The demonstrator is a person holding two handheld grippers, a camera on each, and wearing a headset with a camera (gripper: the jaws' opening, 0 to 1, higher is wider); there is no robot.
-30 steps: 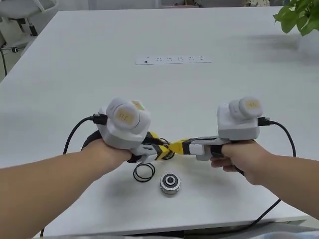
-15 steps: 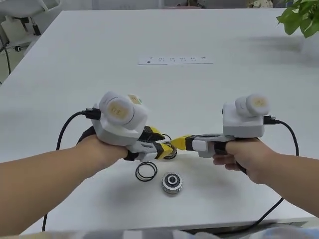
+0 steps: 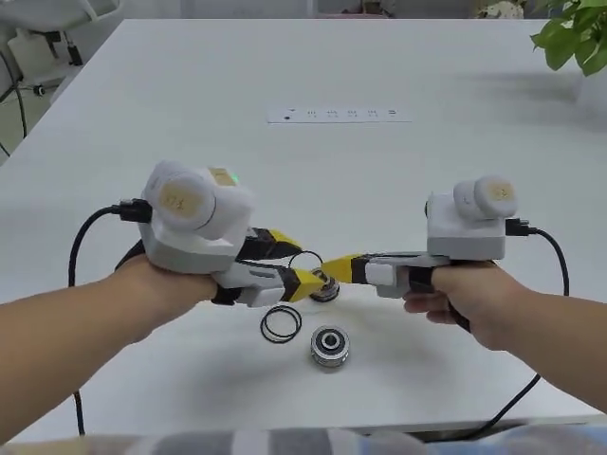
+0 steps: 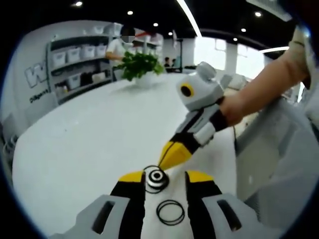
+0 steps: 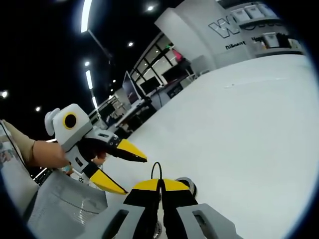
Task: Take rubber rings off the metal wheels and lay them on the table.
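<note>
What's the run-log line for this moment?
left gripper: open, fingers beside wheel | right gripper: shut on ring | table: loose rings, second wheel

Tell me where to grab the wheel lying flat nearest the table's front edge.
Probably across its outer rim, from straight above: the wheel lies flat, face up, with opposite sides of the rim exposed. Stay clear of the loose rubber rings lying just left of it in the head view.
</note>
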